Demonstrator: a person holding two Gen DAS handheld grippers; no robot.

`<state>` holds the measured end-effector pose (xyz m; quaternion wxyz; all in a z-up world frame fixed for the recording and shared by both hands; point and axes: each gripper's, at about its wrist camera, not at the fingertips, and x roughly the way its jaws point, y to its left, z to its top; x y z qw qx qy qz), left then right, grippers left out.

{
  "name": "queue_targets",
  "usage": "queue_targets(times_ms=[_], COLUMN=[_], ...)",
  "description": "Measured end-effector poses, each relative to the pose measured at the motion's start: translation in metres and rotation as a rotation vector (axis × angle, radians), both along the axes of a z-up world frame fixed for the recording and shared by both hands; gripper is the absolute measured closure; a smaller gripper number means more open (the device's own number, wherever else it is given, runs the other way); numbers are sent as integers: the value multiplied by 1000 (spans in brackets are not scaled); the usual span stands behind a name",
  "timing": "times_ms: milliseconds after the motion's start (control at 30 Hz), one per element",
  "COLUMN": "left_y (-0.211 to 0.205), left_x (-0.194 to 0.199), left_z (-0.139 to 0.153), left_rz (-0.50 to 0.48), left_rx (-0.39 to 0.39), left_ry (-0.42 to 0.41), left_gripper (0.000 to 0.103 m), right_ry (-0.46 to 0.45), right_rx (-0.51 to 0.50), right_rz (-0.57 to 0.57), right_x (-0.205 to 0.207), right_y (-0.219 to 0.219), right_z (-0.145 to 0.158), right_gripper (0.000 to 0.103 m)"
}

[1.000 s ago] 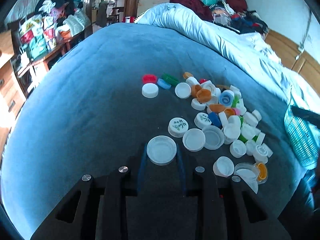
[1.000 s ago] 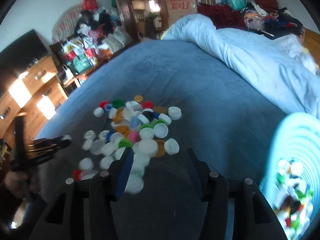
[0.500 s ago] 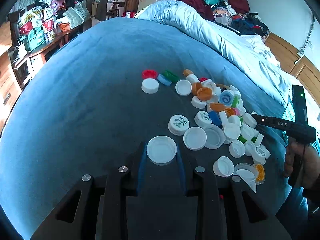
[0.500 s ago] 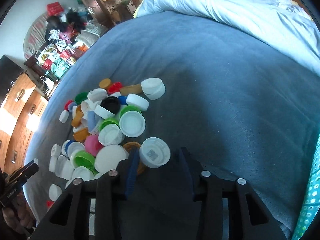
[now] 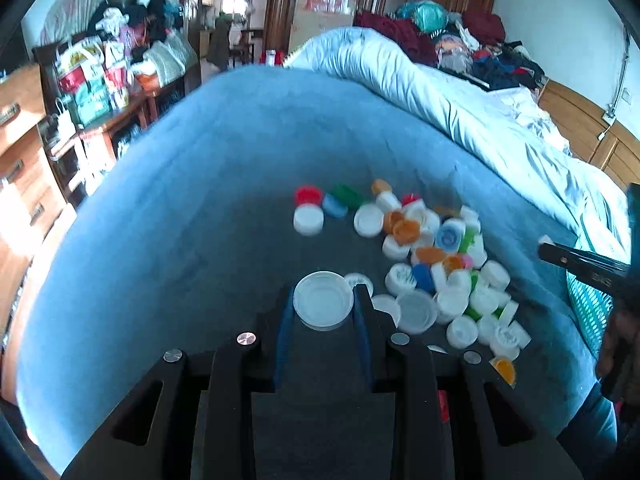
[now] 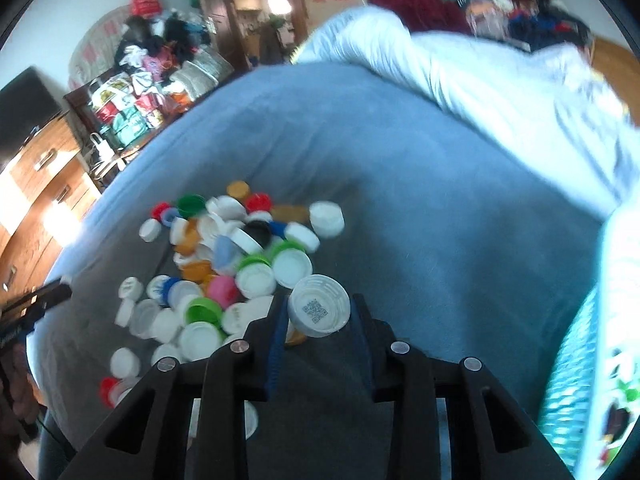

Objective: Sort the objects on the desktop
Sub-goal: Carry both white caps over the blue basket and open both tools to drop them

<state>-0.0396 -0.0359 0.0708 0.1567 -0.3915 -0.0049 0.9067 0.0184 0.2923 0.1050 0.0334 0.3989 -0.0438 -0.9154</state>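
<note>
Right wrist view: a blue bed [image 6: 420, 184] fills most of the frame, with a pale quilt [image 6: 500, 80] bunched along its far side. At the right edge stands a teal mesh basket [image 6: 576, 364] with a handful of caps in it (blurred, colours mixed). The pile of caps [image 6: 224, 264] lies on the bed, left of centre: white, green, orange, red, blue, one pink, one black.

The right gripper [image 6: 319, 312] points steeply down over the near edge of the pile. Its fingers are clamped on a white ribbed cap [image 6: 319, 311], tilted so its inside faces the camera; the inside bears a printed QR code, too small to read.

In the left wrist view the left gripper [image 5: 323, 300] also points steeply down, beside the pile [image 5: 432, 264]. Its fingers grip a wide, shallow white lid [image 5: 323, 300], open side up, held just above the bed [image 5: 192, 216]. The right gripper's dark body [image 5: 584, 266] shows at the right edge, with the basket [image 5: 588, 312] behind it; white lettering on that body is unreadable. A cardboard box [image 5: 324, 12] by the far doorway carries red print, also unreadable.
</note>
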Motion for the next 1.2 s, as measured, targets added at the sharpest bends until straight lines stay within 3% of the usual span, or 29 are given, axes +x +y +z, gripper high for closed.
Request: queue_targets(times_ms=[300, 567, 933, 1200], left_y=[29, 73, 147, 184], left_x=[9, 20, 42, 52], left_z=[43, 79, 110, 124], left_rz=[16, -12, -146, -191], left_rx=[7, -15, -30, -52], left_ry=[85, 151, 190, 187], left_gripper=[79, 79, 79, 79], right_ry=[123, 196, 237, 251], right_rx=[61, 84, 116, 118], right_rz=[24, -7, -98, -136], right_x=[46, 81, 120, 138], right_y=[-3, 14, 56, 81], right_z=[76, 121, 151, 162], right_gripper=[69, 69, 69, 69])
